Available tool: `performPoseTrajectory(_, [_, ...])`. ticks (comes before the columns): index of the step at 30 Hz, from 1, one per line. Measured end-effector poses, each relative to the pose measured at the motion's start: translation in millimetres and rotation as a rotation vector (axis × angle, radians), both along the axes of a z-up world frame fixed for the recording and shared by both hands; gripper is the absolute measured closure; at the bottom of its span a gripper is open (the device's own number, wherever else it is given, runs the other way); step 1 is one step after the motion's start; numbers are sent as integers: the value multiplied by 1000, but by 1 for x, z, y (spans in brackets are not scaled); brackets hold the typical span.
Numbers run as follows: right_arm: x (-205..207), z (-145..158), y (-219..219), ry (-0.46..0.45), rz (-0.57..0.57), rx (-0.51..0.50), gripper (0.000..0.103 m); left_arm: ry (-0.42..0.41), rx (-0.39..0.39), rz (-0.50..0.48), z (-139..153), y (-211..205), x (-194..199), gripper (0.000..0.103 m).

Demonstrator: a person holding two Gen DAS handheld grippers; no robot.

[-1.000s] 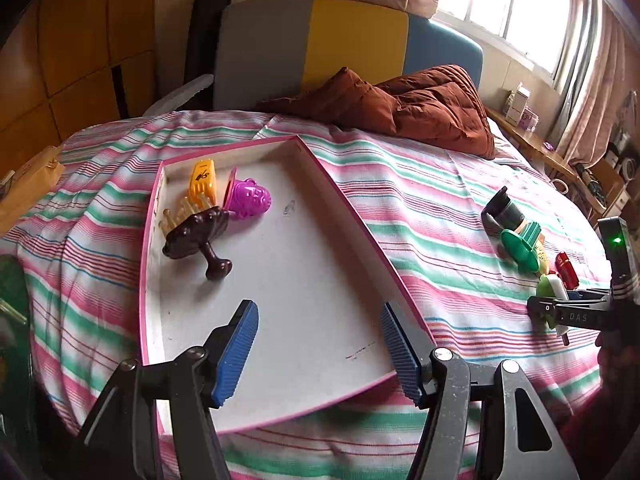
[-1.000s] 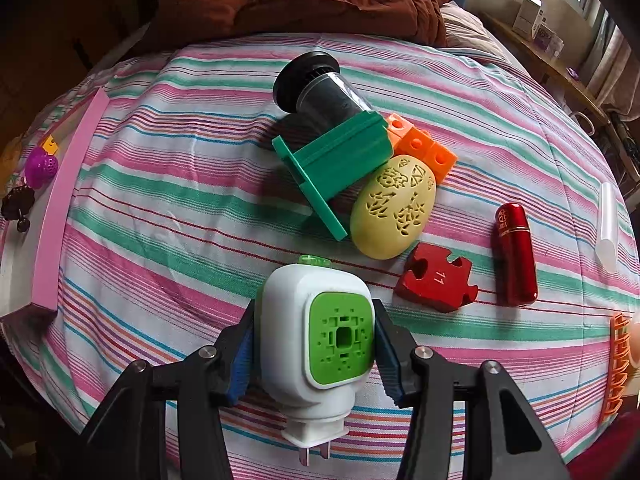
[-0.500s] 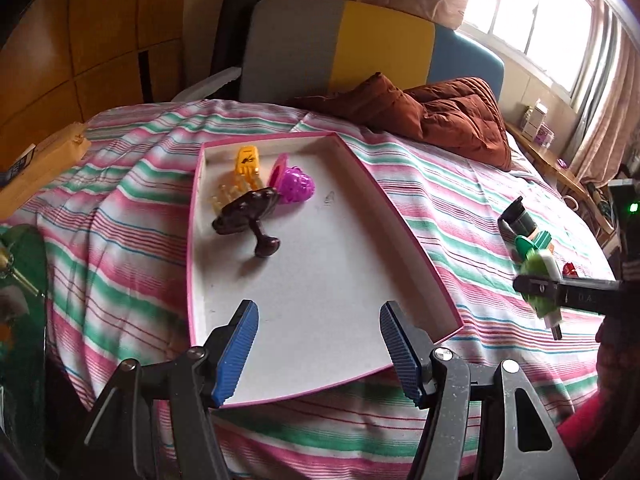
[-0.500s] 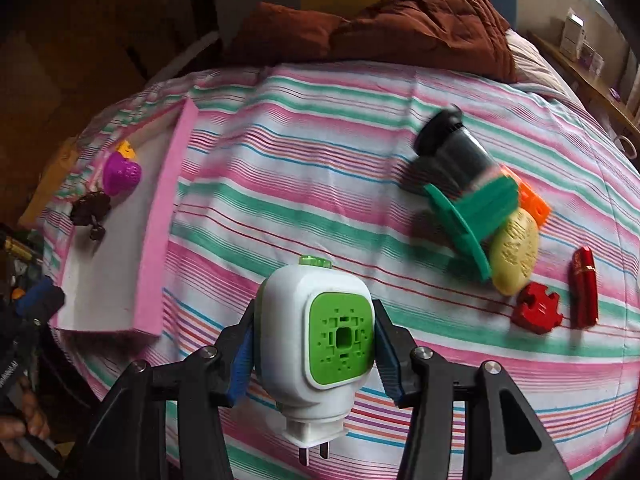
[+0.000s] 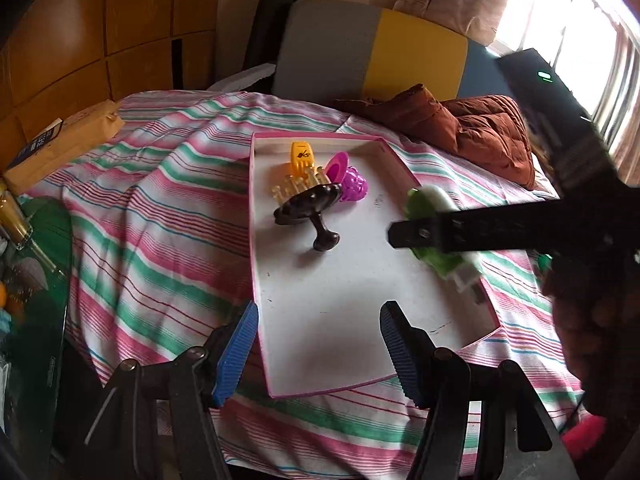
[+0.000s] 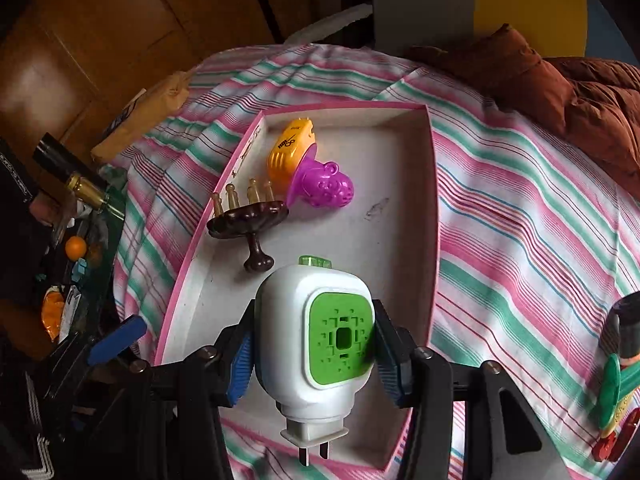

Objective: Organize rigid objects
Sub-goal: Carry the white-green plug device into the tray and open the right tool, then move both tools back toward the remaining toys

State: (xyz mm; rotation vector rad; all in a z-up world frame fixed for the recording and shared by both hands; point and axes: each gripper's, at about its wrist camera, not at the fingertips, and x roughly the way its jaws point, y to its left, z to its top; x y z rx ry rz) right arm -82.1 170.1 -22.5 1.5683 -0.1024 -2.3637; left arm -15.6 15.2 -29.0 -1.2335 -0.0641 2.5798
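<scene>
Blurring rt tongs (image 5: 430,234) half-hide green plug (image 5: 434,204).

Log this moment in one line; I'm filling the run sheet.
right hand-held gripper: shut on white-green plug-in device | over pink-rimmed tray | left hand-held gripper: open, empty

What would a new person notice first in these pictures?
First, the white and green plug-in device, held in the right gripper above the pink-rimmed tray. Next, three things at the tray's far end: an orange comb, a purple toy and a dark brown brush. The tray lies on a striped bedsheet.
</scene>
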Motion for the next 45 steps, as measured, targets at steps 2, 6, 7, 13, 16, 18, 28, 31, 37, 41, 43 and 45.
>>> performPoseTrajectory(2, [-17, -8, -6, -9, -25, 18, 51, -5, 2, 6, -2, -2, -1, 39])
performPoseTrajectory(6, [-40, -26, -6, -12, -80, 34, 51, -11, 2, 13, -5, -4, -2, 39])
performPoseTrajectory(7, [-42, -28, -5, -9, -91, 40, 50, -12, 1, 14, -5, -5, -2, 39])
performPoseTrajectory(13, [-31, -20, 8, 41, -123, -4, 49, -16, -4, 4, -8, -1, -2, 39])
performPoseTrajectory(16, [-23, -12, 16, 66, -139, -43, 49, -10, -11, -2, -6, 2, 0, 39])
performPoseTrajectory(18, [-15, -7, 21, 88, -153, -48, 49, -10, -14, -7, -5, 5, 0, 39])
performPoseTrajectory(28, [38, 11, 46, 191, -163, 32, 49, 14, -40, -33, 3, 15, 4, 39])
performPoseTrajectory(31, [50, 12, 57, 203, -175, 52, 49, 16, -46, -40, 4, 18, 6, 39])
performPoseTrajectory(37, [68, 13, 91, 216, -233, 65, 49, 27, -61, -64, 8, 29, 9, 39])
performPoseTrajectory(41, [76, 14, 119, 213, -289, 76, 49, 34, -69, -84, 10, 37, 11, 39])
performPoseTrajectory(43, [81, 15, 135, 214, -320, 90, 49, 36, -74, -95, 11, 41, 12, 39])
performPoseTrajectory(45, [84, 16, 153, 213, -356, 99, 49, 37, -79, -106, 12, 46, 13, 39])
